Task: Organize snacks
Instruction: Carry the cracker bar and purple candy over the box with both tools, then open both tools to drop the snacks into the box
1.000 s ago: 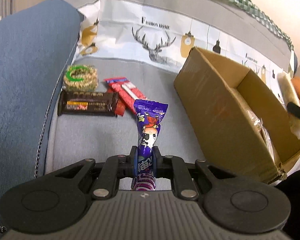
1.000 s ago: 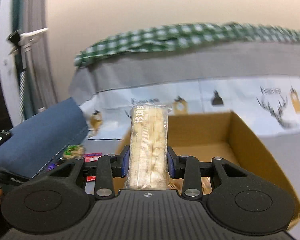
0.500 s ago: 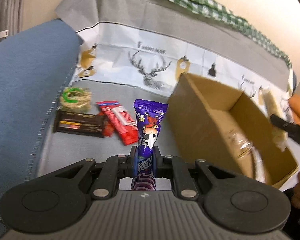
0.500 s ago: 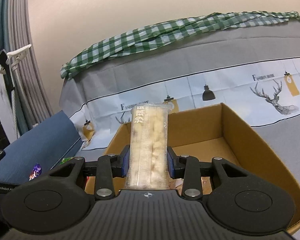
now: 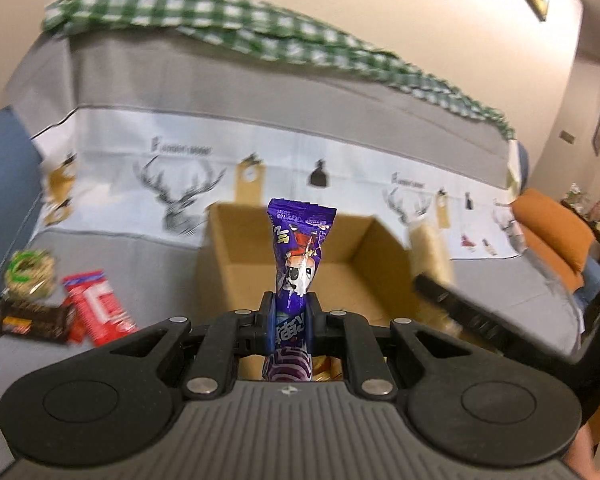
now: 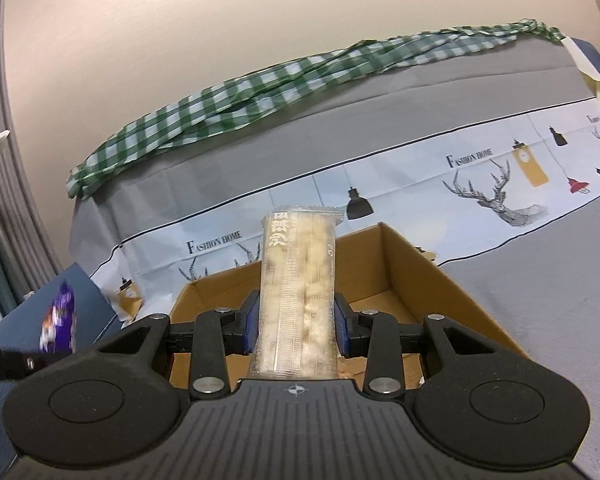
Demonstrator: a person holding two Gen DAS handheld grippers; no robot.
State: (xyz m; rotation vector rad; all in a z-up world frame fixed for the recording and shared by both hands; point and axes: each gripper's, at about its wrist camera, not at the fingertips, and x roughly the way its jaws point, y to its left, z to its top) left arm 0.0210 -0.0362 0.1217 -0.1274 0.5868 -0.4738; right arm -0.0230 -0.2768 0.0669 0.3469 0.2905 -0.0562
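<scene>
My left gripper (image 5: 290, 316) is shut on a purple snack packet (image 5: 296, 256), which stands upright in front of the open cardboard box (image 5: 220, 248). My right gripper (image 6: 296, 320) is shut on a pale crispy bar in a clear wrapper (image 6: 298, 288), held over the box's near edge (image 6: 440, 280). The left wrist view shows that bar (image 5: 428, 248) at the box's right side. The purple packet (image 6: 58, 320) shows blurred at the left of the right wrist view. Some wrapped snacks lie inside the box.
On the grey seat left of the box lie a round green-ringed snack (image 5: 28, 278), a red packet (image 5: 96, 308) and a dark chocolate bar (image 5: 32, 320). A deer-print cover (image 5: 180, 192) and green checked cloth (image 5: 260, 36) drape the backrest. An orange cushion (image 5: 552, 232) sits far right.
My left gripper has risen and swung right with the purple packet, from the loose snacks to the box's opening. My right gripper has shifted slightly and rolled, bar still held.
</scene>
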